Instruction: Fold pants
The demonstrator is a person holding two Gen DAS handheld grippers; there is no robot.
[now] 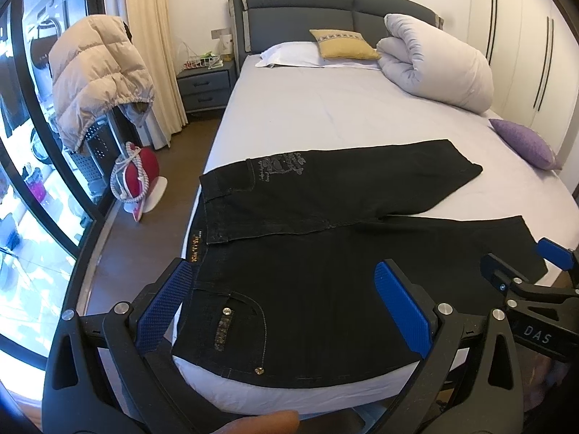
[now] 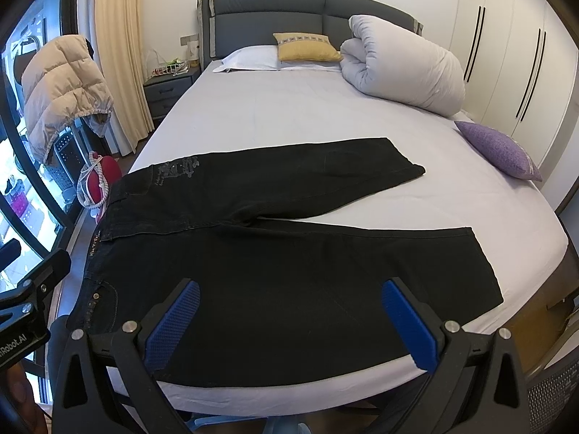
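Observation:
Black denim pants point(image 1: 325, 238) lie spread flat on the near end of the bed, waistband to the left, both legs pointing right and splayed apart. They also show in the right wrist view point(image 2: 275, 253). My left gripper point(image 1: 286, 282) is open and empty, hovering over the near hip pocket by the waistband. My right gripper point(image 2: 293, 300) is open and empty, above the near leg. The right gripper also shows at the right edge of the left wrist view point(image 1: 521, 271).
The bed point(image 1: 325, 115) has a grey sheet, a rolled white duvet point(image 1: 434, 61), a yellow cushion point(image 1: 343, 43) and a purple cushion point(image 1: 524, 143). A nightstand point(image 1: 206, 86), a beige puffer jacket point(image 1: 97, 72) and a red iron point(image 1: 139, 177) stand left on the floor. Wardrobe doors point(image 2: 514, 58) stand right.

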